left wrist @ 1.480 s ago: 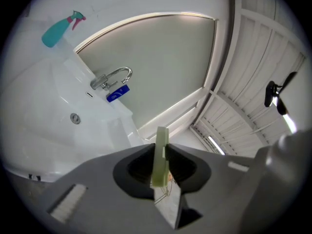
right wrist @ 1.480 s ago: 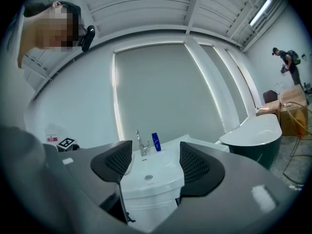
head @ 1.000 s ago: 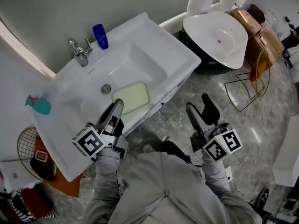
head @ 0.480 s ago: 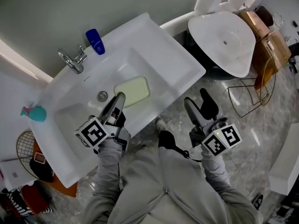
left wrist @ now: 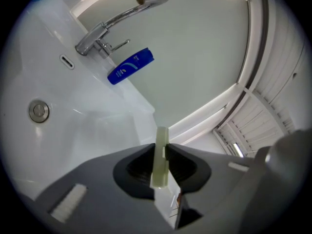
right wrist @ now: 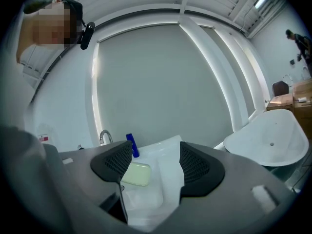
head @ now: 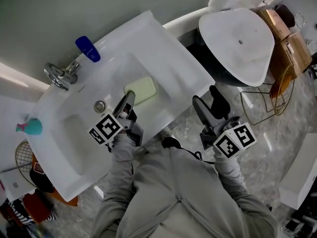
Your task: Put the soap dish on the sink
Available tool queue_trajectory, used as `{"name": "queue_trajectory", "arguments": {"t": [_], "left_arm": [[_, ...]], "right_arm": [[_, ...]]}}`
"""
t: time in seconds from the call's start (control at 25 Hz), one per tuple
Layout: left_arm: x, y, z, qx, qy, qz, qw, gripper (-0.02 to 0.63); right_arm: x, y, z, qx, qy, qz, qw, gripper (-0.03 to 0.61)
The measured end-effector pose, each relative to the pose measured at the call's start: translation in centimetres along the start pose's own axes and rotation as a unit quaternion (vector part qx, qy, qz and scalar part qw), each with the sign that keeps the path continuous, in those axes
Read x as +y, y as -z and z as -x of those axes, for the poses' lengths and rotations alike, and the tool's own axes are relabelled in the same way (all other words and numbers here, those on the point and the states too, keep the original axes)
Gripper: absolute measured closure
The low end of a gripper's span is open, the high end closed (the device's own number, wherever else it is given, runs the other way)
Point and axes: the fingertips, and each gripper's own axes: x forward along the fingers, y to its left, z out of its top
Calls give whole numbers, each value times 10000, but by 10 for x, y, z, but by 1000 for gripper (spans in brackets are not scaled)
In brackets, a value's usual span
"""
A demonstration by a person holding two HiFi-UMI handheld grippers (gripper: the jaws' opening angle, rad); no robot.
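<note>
**A:** Status on the soap dish?

**B:** The left gripper has it. Its fingers are clamped on the thin near rim, and the left gripper view shows that rim edge-on between them. The dish sits over the sink basin, at about 2 o'clock from the drain.

**A:** And the right gripper?

**B:** Its fingers are apart with nothing between them. It's off the sink at 3 o'clock, over the floor, and only looking on.

**A:** How would you finish the step?

**B:** My read:
- Keep the dish level. An edge pinch like that gives plenty of leverage to tip it.
- Pick a flat spot. The ledge at 1 o'clock of the basin looks bare.
- Stay clear of the tap and the blue bottle, both up around 10 to 11 o'clock from the drain.
- Let the base settle fully before opening the fingers, then back straight out along the rim so it doesn't drag.
- If it goes on the basin slope instead, I'd expect it to slide towards the drain.

**A:** What can't you see?

**B:**
- I can't tell whether the underside is touching the porcelain or hanging just above it.
- The head view is top-down, so there's no height cue.
- The left gripper view shows only the rim, not the dish's body or base.
- The sink's near edge is hidden behind the left cube and sleeve.
- I can't tell if anything is in the dish.
- There's a teal object at 9 o'clock on the far-left ledge, too small to identify.
</note>
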Motion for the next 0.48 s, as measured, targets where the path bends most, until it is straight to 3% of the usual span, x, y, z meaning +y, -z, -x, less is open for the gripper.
{"name": "queue_trajectory", "arguments": {"t": [0.48], "left_arm": [[37,19,-61,56,-454,485,9978,491]], "right_arm": [[-49,5,-9,188,167,-162,9996,270]]}}
